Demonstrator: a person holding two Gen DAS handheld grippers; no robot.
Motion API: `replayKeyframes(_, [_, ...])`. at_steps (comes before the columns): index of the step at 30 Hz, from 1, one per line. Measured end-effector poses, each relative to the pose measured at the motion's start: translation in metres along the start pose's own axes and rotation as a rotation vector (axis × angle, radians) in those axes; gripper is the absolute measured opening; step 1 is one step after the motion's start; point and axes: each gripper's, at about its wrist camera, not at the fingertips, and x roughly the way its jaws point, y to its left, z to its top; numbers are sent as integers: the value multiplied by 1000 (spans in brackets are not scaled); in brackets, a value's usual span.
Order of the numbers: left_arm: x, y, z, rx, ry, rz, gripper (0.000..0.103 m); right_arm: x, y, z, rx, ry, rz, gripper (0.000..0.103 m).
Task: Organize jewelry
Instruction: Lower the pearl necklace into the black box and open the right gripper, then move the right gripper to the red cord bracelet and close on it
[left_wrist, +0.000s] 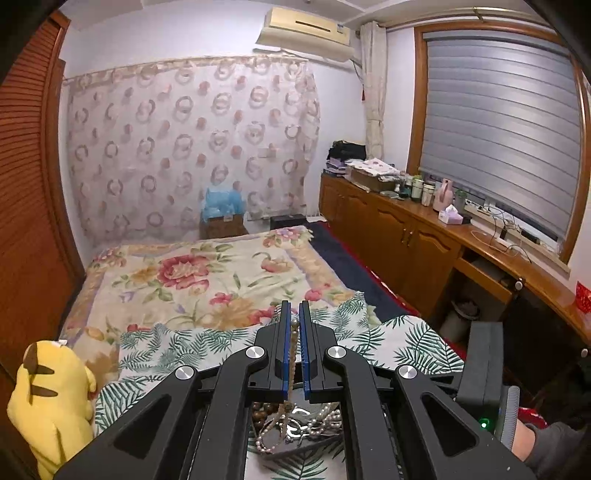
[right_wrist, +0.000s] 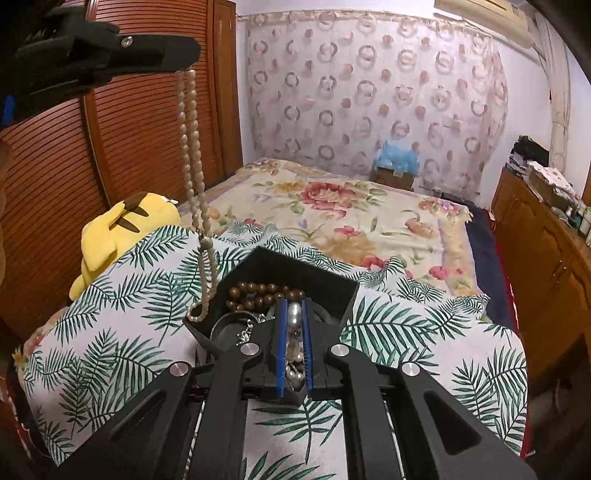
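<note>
Glossy pearl necklace (right_wrist: 192, 155); polished wooden bead bracelet (right_wrist: 255, 293); matt black tray (right_wrist: 295, 267); printed cloth cover (right_wrist: 110, 332); plush toy (right_wrist: 122, 229).

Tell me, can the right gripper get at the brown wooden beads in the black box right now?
Probably not yet: the right gripper is shut on large pearls, so its jaws are occupied, though the brown wooden beads lie uncovered just ahead in the black box.

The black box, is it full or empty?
Full. The black box holds brown beads, pearls and a chain.
</note>
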Motion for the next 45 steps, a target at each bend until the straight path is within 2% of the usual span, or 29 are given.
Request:
replayKeyframes(2, [5,-1,-3,-1,11,-1,4,-2,-2,-3,0,-2,8,12])
replayKeyframes(3, [8,-1,-6,0,17,3,4,-3,-3,-5,4,-2,7,19])
replayKeyframes(4, [11,-1,-9,0,24,4,4,-4,-4,-6,7,-3,9,21])
replayKeyframes(13, [32,1,-48,-1,102,12,4,-25,-5,-28,27,-20,38,22])
replayKeyframes(17, [36,4,-71,2,135,2,8,-34,2,-46,28,-18,45,22])
replayKeyframes(21, [32,2,-97,28,156,11,26,-35,10,-66,21,6,65,22])
replayKeyframes(28, [25,-3,-137,43,199,1,36,-28,24,-93,16,57,96,22])
replayKeyframes(38, [10,-7,-184,30,233,-14,36,-6,48,-120,-40,190,136,22])
replayKeyframes(45, [1,-4,-210,-2,252,-11,36,0,57,-127,-79,235,107,20])
